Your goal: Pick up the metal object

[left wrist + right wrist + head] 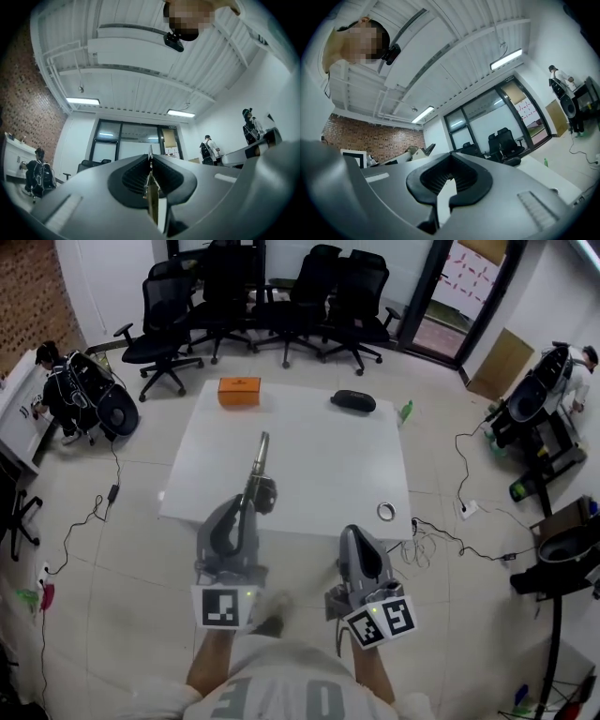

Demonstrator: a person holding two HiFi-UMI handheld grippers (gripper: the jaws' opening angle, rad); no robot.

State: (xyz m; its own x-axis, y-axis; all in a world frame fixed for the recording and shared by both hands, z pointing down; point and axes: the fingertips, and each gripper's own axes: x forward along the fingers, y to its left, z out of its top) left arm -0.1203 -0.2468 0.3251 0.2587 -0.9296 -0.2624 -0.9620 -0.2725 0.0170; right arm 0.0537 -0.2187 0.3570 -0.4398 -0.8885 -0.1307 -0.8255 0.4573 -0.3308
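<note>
The long thin grey metal strip [262,456] was up off the white square table [328,474], above its near left edge. The left gripper [261,493] had its fingers shut tight on the strip's near end. The right gripper [356,538] was closed on nothing. The strip looked stiff, light and slippery, so pinching its flat sides seemed best.

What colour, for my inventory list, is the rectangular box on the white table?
Orange. The rectangular box shows best in the head view.
</note>
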